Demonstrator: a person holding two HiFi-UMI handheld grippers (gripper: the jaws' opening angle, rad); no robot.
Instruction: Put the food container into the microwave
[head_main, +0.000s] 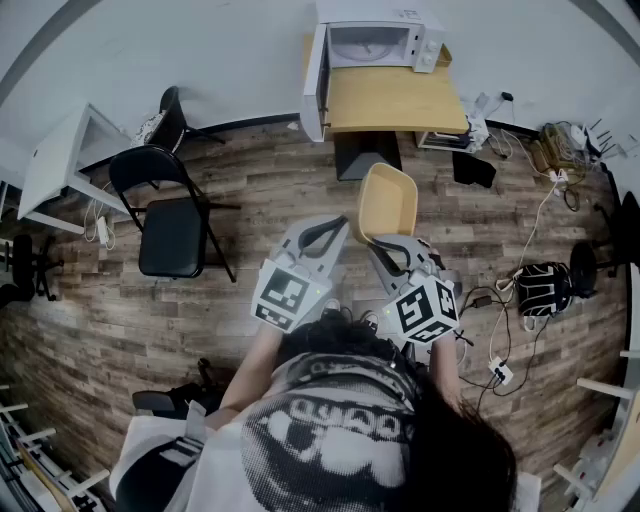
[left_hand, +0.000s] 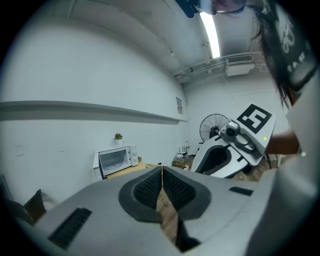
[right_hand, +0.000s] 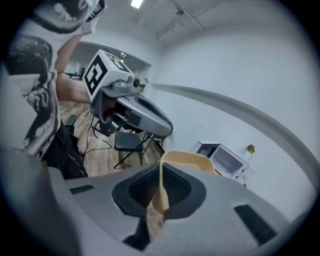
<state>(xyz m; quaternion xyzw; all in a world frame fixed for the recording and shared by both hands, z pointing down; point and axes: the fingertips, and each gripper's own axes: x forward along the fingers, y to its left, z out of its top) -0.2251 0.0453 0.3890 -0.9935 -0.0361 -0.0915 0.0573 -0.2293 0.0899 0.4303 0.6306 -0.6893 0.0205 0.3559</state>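
The person stands on the wood floor with a gripper in each hand, both held out in front of the chest. The right gripper (right_hand: 161, 186) has its jaws clamped on the near rim of the food container (head_main: 388, 200), a pale yellow tub. The thin wall is pinched between the ribbed pads and the rest of the tub sticks out beyond the jaw tips, open side facing the left gripper. The left gripper (left_hand: 161, 172) rides just beside it, its jaws pressed together with nothing between them, only floor showing past the seam.

Well beyond both pairs of jaws sits the white microwave (head_main: 375, 45), at the far end of a wooden tabletop (head_main: 395, 100), its door (head_main: 313, 80) swung open. A small potted plant (left_hand: 118, 136) stands on top of it. The tub is well apart from the oven, hanging over bare floor short of the tabletop's near edge.

Off beyond the left jaws stands a black folding chair (head_main: 172, 220), and past the right jaws cables (head_main: 535, 225) trail across the floor.
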